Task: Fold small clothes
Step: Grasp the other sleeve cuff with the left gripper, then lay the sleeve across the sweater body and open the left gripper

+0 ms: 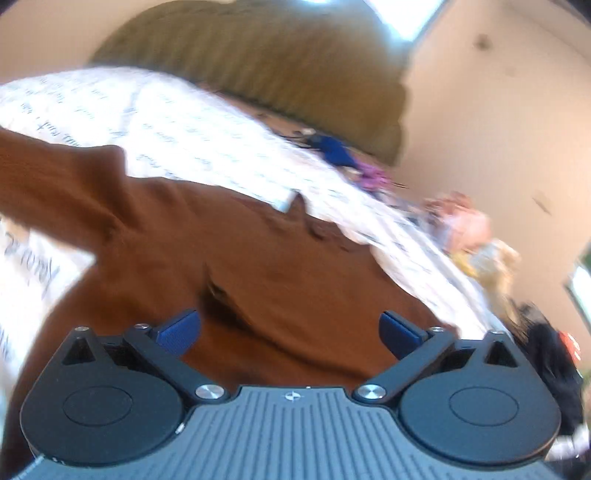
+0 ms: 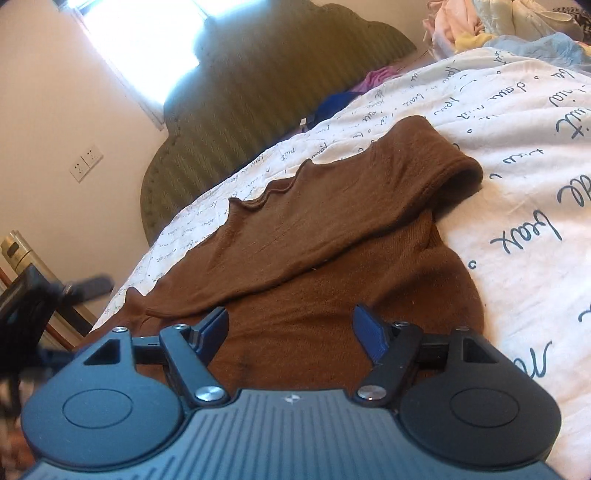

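A brown knit top (image 2: 332,236) lies spread on the script-printed white quilt (image 2: 517,155), one sleeve folded across its body, while the left gripper (image 1: 290,330) and right gripper (image 2: 290,330) hover above it, jaws spread and empty, seemingly between folds.

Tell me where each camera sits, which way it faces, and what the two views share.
Left wrist: rides on the left gripper, looking along its open blue fingers over the brown sweater toward the olive headboard; blurred.
Right wrist: rides on the right gripper, fingers open, looking over the sweater's folded-over sleeve up the script-printed quilt.
Shared: sweater, quilt, headboard, the clothes pile. No hand or sleeve of the person shows in either.
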Motion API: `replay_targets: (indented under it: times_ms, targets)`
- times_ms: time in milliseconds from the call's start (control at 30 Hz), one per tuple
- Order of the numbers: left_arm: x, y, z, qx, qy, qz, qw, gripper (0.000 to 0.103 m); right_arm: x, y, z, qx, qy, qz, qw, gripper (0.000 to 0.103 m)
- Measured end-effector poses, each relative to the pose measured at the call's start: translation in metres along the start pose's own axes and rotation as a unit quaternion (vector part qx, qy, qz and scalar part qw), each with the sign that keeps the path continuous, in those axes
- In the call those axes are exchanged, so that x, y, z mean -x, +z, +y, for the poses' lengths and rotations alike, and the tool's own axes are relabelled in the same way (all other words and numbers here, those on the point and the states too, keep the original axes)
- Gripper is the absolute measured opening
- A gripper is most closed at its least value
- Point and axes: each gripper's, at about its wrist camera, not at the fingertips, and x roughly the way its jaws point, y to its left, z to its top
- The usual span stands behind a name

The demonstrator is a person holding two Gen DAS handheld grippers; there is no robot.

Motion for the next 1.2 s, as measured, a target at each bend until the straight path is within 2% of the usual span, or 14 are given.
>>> replay_targets:
  times_ms: [133,200,267,300,333,367,500,633,767,933,1033,1067,1100,1200]
  targets:
    - [-0.037,0.022,0.008,0.047,0.018,0.035,0.9982,0.084,0.003,0.0,-0.003,-0.001,0.007,-0.002,1.0,0.076]
    - [-0.051,0.026,0.006,0.036,0.042,0.04,0.9976,0.071,0.002,0.0,-0.005,-0.01,0.015,-0.005,1.0,0.076]
    - [-0.066,0.029,0.003,0.014,0.07,0.053,0.9961,0.036,0.002,0.0,-0.008,-0.019,0.022,-0.007,1.0,0.076]
    - [-0.071,0.028,0.001,0.002,0.084,0.059,0.9947,0.027,0.001,-0.001,-0.008,-0.021,0.024,-0.007,0.999,0.076]
    - [-0.074,0.025,0.0,-0.014,0.102,0.06,0.9929,0.008,0.0,-0.001,-0.007,-0.022,0.025,-0.008,0.999,0.076]
    - [-0.073,0.024,-0.001,-0.03,0.115,0.057,0.9913,0.005,0.0,-0.001,-0.007,-0.022,0.025,-0.008,0.999,0.076]
    - [-0.04,0.024,-0.016,-0.095,0.133,-0.018,0.9864,0.005,0.002,-0.002,-0.008,-0.021,0.025,-0.009,0.999,0.076]
    - [-0.009,0.038,-0.009,-0.139,0.186,-0.097,0.9678,0.005,0.002,-0.003,-0.007,-0.02,0.024,-0.009,0.999,0.076]
    - [-0.033,0.054,0.039,-0.106,0.257,-0.044,0.9595,0.005,0.002,-0.003,-0.005,-0.017,0.022,-0.008,1.0,0.076]
    - [-0.044,0.035,0.055,-0.116,0.264,-0.021,0.9574,0.005,0.004,0.003,0.003,-0.004,0.008,0.003,1.0,0.078]
    - [-0.048,0.033,0.056,-0.127,0.263,-0.023,0.9562,0.005,0.006,0.035,0.017,-0.002,0.027,-0.012,1.0,0.079]
    - [-0.047,0.033,0.057,-0.125,0.26,-0.023,0.9572,0.006,0.004,0.049,0.021,0.002,0.027,-0.025,0.999,0.085]
    - [-0.047,0.036,0.057,-0.117,0.254,-0.024,0.9597,0.006,-0.003,0.064,0.027,0.015,0.016,-0.033,0.999,0.092]
    - [-0.026,0.046,0.061,-0.07,0.24,-0.051,0.9669,0.013,-0.049,0.092,0.036,0.084,-0.058,-0.011,0.995,0.094]
